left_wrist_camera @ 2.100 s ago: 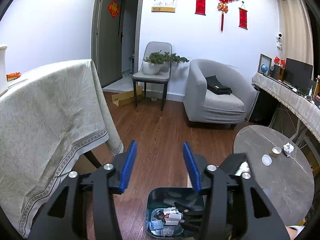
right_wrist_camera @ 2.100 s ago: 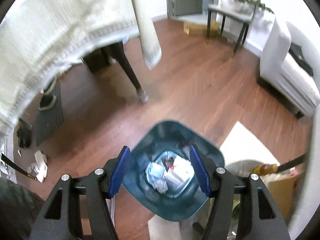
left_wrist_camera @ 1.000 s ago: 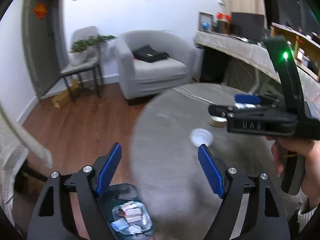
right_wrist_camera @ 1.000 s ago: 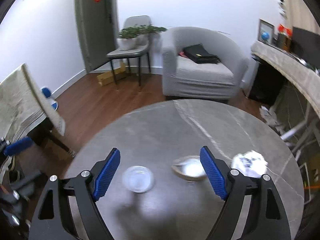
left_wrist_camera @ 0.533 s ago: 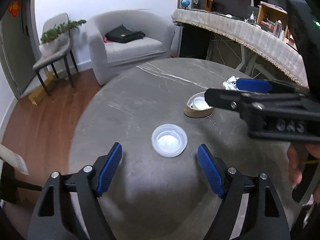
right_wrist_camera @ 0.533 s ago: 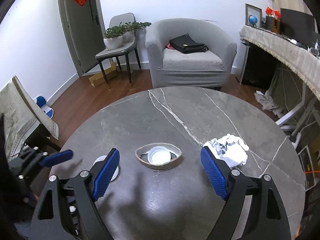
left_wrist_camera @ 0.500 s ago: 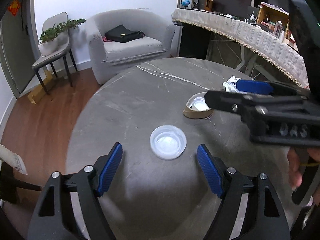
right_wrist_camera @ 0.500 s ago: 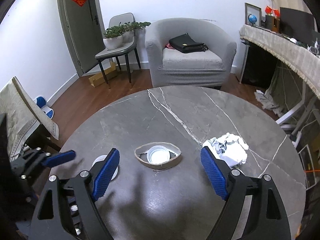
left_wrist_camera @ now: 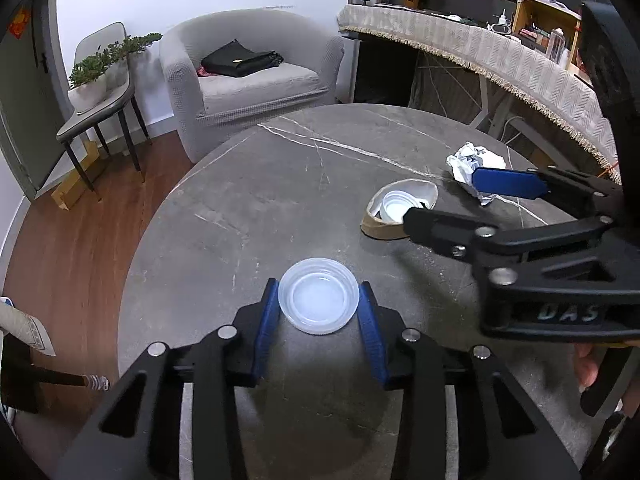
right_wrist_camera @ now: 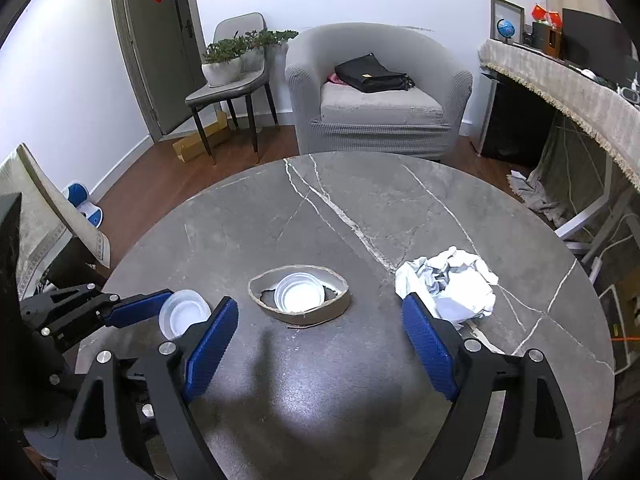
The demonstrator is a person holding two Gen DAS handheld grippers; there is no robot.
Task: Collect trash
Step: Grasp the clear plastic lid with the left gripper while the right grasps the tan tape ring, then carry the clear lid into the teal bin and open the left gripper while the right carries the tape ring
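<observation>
A clear round plastic lid (left_wrist_camera: 319,301) sits between the blue pads of my left gripper (left_wrist_camera: 319,308) near the front left of the grey marble table (right_wrist_camera: 360,208). The jaws are closing and both pads touch the lid's rim; in the right wrist view the lid (right_wrist_camera: 184,314) looks tipped up. My right gripper (right_wrist_camera: 316,332) is open, hovering just in front of a squashed cardboard ring (right_wrist_camera: 308,314) with a white cap (right_wrist_camera: 299,293) inside it. Crumpled white paper (right_wrist_camera: 452,284) lies beside its right finger.
Beyond the table stand a grey armchair (right_wrist_camera: 376,92) with a black bag and a chair with a potted plant (right_wrist_camera: 232,76). A cloth-covered counter (right_wrist_camera: 580,88) runs along the right. A cloth-draped table (right_wrist_camera: 36,208) is at the left. A hand (left_wrist_camera: 592,368) holds the right gripper.
Both grippers swung from the bin on the floor to the round table. The left gripper came down over the clear lid and its jaws went from wide apart to touching the lid.
</observation>
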